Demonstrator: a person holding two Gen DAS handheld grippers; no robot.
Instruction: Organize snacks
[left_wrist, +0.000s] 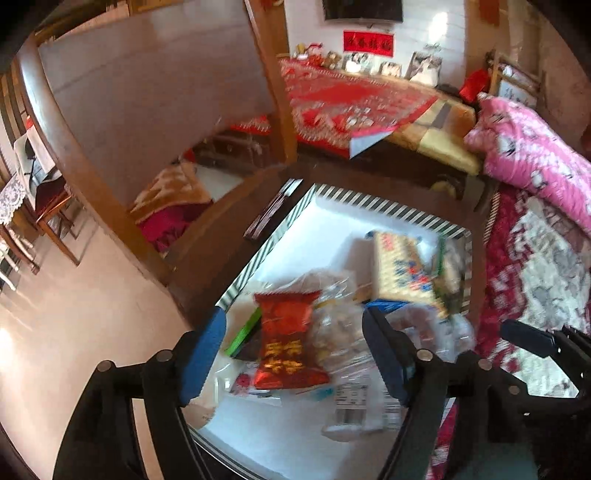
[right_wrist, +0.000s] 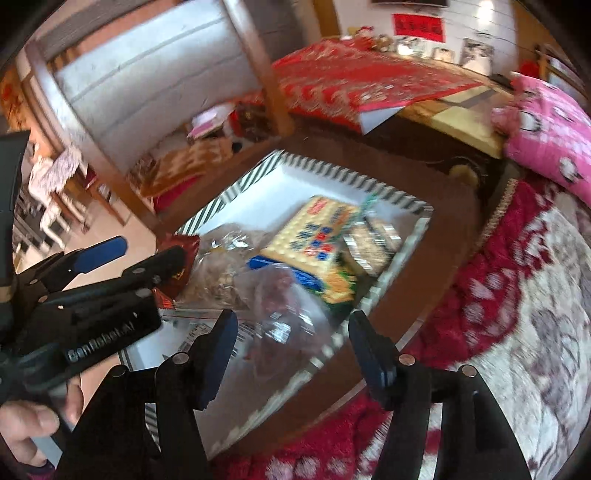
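- Hovering over the striped-rim tray (left_wrist: 343, 195), the left tongs (left_wrist: 295, 343) are released, spread wide with the red snack packet (left_wrist: 288, 343) showing between the fingers but not pinched; closing from this height would likely catch air or only a corner.
- The right tongs (right_wrist: 291, 343) are likewise released, poised above a clear crinkly bag (right_wrist: 291, 317) at the tray's near edge; thin film like this can slip out of the pads or tear if gripped by a fold.
- Snacks lie heaped in the tray on the dark table (right_wrist: 443, 258): the red packet left, clear bags in the middle, a yellow cracker pack (right_wrist: 314, 236) farther right. Lifting one overlapped item could drag its neighbours over the rim.
- The two tongs sit near each other, the left one visible at the left edge of the right wrist view; reaching for adjacent packets at once risks a knock.
- Both views are blurred, so exact contact with the bags cannot be told.
- The tray sits near the table's edge beside the bed's floral blanket (right_wrist: 535, 295); a hard push could shove it.
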